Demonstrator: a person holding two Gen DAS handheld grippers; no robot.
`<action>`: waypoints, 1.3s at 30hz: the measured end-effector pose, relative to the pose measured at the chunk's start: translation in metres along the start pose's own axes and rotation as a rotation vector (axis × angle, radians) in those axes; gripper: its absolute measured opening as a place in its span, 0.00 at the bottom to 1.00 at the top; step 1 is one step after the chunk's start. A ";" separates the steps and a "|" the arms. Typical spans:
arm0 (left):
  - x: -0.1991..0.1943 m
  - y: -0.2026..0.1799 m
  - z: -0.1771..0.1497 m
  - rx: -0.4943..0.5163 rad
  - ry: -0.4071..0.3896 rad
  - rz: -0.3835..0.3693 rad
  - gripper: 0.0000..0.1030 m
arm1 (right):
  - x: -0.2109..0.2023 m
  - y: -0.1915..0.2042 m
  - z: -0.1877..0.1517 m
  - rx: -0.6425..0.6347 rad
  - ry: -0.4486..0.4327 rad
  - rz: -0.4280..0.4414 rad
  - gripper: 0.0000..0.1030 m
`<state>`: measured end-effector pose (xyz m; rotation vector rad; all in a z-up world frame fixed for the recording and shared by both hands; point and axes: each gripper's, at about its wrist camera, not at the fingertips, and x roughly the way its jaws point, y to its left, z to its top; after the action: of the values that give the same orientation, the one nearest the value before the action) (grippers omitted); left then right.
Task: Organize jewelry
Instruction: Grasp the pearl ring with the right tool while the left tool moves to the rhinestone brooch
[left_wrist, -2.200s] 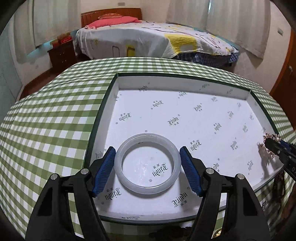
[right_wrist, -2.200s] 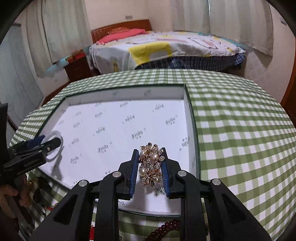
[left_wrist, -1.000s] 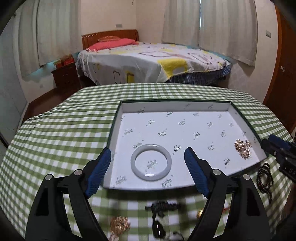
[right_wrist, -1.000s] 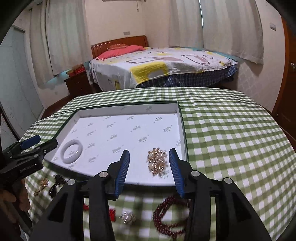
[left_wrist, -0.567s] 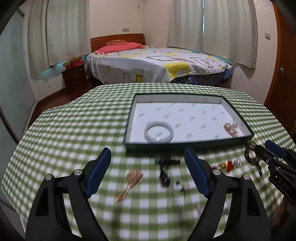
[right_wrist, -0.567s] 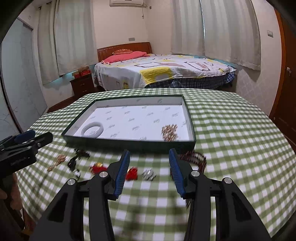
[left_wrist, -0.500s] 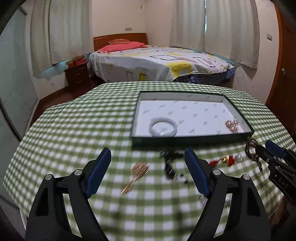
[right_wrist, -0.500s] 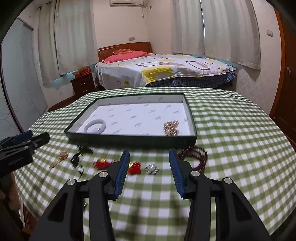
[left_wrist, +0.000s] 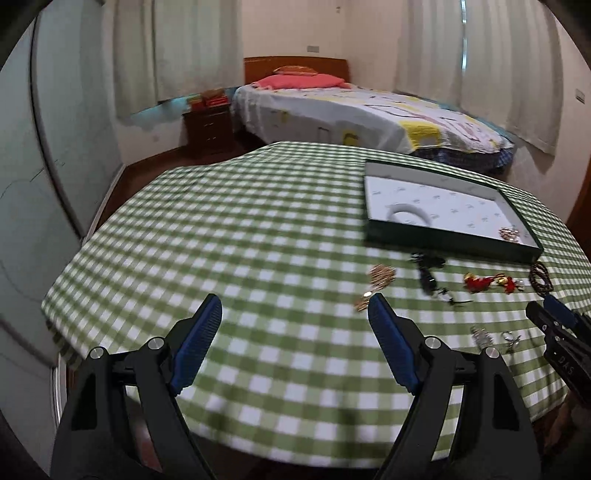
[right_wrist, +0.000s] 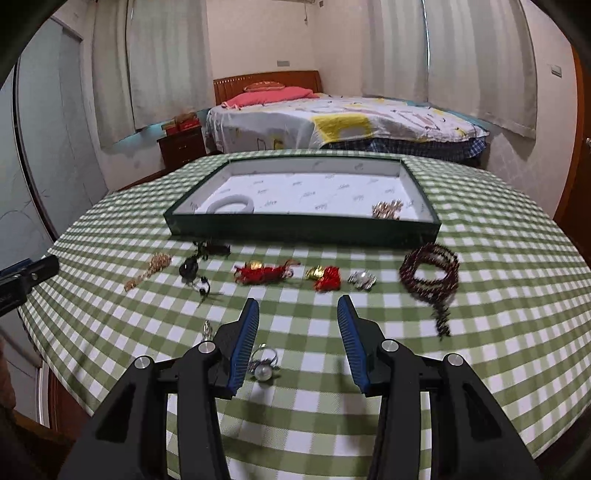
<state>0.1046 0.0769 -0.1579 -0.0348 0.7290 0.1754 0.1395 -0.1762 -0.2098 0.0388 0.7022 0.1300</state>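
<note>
A dark green tray (right_wrist: 303, 230) with a white liner holds a white bangle (right_wrist: 231, 204) at its left and a gold pearl brooch (right_wrist: 386, 209) at its right. In front of it on the checked cloth lie a gold piece (right_wrist: 149, 271), black pieces (right_wrist: 199, 264), red tassel pieces (right_wrist: 264, 273), a silver piece (right_wrist: 362, 278), a dark bead bracelet (right_wrist: 430, 271) and a pearl ring (right_wrist: 263, 365). My right gripper (right_wrist: 297, 341) is open and empty over the near cloth. My left gripper (left_wrist: 291, 341) is open and empty, left of the jewelry; the tray (left_wrist: 443, 242) is at the right in its view.
The round table (left_wrist: 229, 236) has a green checked cloth, with its edge close below both grippers. A bed (right_wrist: 332, 118) and a nightstand (right_wrist: 183, 146) stand behind the table. The right gripper's tip shows in the left wrist view (left_wrist: 554, 325).
Both grippers let go of the bangle and brooch in the tray and drew back and up. The left gripper has swung left, so the tray now sits at its right.
</note>
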 end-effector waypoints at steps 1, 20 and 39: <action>0.000 0.005 -0.002 -0.011 0.005 0.006 0.77 | 0.003 0.001 -0.003 0.004 0.010 0.001 0.43; 0.012 0.005 -0.014 -0.027 0.053 -0.004 0.77 | 0.020 0.010 -0.019 -0.048 0.097 0.006 0.21; 0.019 -0.086 -0.026 0.119 0.090 -0.147 0.77 | -0.002 -0.066 -0.018 0.066 0.077 -0.060 0.21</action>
<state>0.1158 -0.0075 -0.1928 0.0174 0.8223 -0.0106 0.1334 -0.2424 -0.2279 0.0765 0.7834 0.0507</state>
